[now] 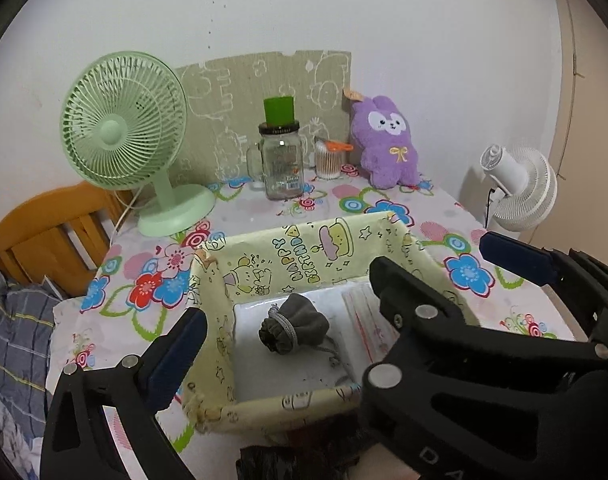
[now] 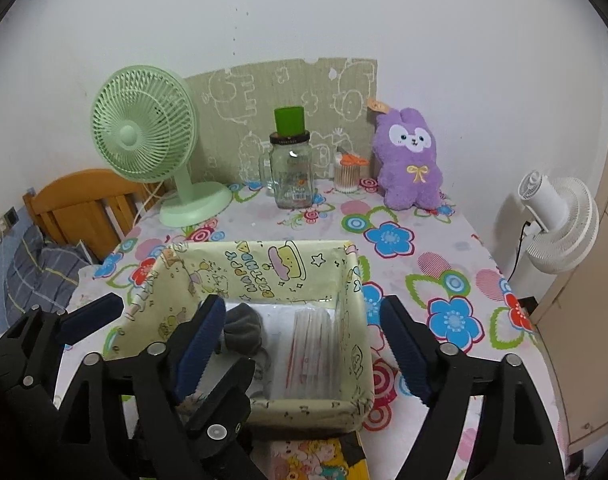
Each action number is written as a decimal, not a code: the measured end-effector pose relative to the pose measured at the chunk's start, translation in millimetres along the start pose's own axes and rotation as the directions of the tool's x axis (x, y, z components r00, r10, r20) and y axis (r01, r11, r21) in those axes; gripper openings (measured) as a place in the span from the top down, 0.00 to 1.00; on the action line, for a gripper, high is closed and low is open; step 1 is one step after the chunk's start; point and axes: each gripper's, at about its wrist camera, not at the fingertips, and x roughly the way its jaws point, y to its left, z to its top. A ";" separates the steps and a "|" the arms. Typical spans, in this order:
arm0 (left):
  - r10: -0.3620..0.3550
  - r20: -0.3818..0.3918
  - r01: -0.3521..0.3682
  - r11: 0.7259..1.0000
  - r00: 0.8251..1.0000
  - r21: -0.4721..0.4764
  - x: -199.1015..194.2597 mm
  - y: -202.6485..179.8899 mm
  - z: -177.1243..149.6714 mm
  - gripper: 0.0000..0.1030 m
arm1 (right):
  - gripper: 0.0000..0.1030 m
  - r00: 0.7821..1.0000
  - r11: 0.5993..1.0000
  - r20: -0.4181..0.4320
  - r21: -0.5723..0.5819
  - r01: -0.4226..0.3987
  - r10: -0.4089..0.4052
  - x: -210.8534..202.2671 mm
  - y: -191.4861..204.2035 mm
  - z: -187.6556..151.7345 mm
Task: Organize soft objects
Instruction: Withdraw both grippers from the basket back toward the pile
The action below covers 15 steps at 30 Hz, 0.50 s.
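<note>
Box (image 2: 288, 264) mid-table, inner wall reads "HAPPY BIRTHDAY"; pouch (image 1: 294, 330) inside. Left gripper (image 1: 288, 320) spread, empty. Right gripper (image 2: 304, 344) spread, empty.

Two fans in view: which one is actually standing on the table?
The green fan, its round base on the floral tablecloth at back left. The white fan stands beyond the table's right edge.

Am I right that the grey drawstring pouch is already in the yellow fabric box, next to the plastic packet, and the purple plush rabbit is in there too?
Not quite. The grey drawstring pouch does lie in the yellow fabric box beside the plastic packet, but the purple plush rabbit is not in it: it stands at the back of the table against the wall, as the left wrist view shows.
</note>
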 end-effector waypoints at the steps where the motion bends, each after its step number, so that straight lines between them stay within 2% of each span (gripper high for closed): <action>1: -0.001 0.007 0.001 1.000 1.000 -0.002 -4.7 -0.7 -0.4 0.03 | 0.18 1.000 1.000 0.005 -0.003 -0.001 0.001 -4.3 0.0 -0.1; 15: 0.009 0.065 -0.008 1.000 0.998 -0.012 -50.2 -12.6 -7.5 0.04 | 0.10 0.998 1.000 0.068 -0.014 0.001 0.000 -54.8 1.5 -6.5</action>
